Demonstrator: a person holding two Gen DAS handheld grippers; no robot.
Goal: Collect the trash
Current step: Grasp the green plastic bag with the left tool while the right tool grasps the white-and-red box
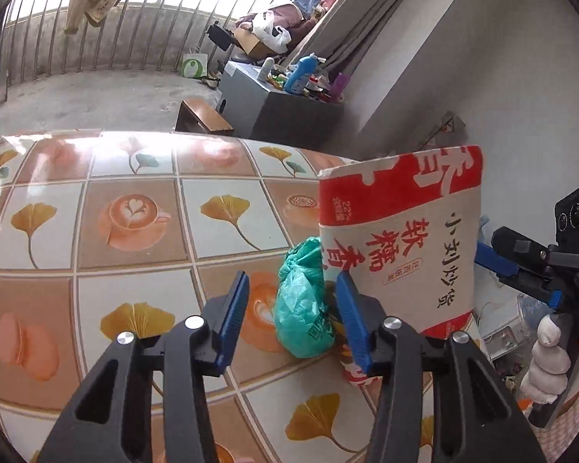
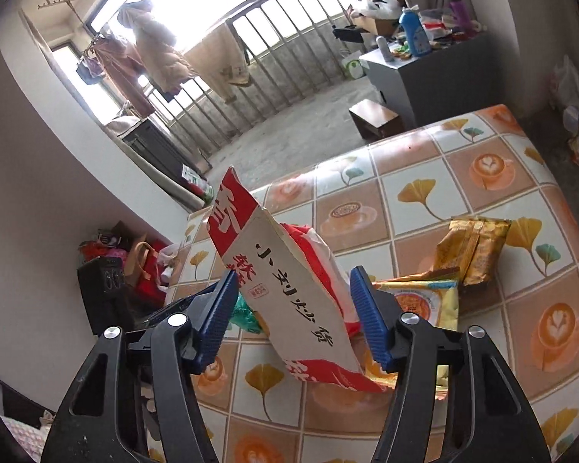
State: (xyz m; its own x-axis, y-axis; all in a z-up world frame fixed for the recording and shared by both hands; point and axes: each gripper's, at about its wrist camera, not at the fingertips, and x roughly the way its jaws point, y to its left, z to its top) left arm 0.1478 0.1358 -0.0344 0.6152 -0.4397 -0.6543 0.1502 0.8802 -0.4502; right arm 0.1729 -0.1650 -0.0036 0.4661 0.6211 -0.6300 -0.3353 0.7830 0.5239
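Littering table [image 2: 463, 177]: three wrappers [image 2: 471, 249], one paper bag [image 2: 293, 301].

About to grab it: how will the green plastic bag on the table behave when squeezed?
The green plastic bag looks thin and crumpled, so it should collapse and feel light. Its glossy film may slip. It leans against the paper bag, which might shift.

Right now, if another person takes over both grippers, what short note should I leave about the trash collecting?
Left gripper: open. The green plastic bag sits between its fingers with a gap on one side, not gripped.
Right gripper: its fingers flank the tilted paper bag; I cannot tell whether the pads press it.
Things: both bags are side by side on the tiled table. A golden packet and a yellow wrapper lie beside the paper bag.
Done: nothing visibly collected.
Left: grip the bags, then gather the packet and wrapper.
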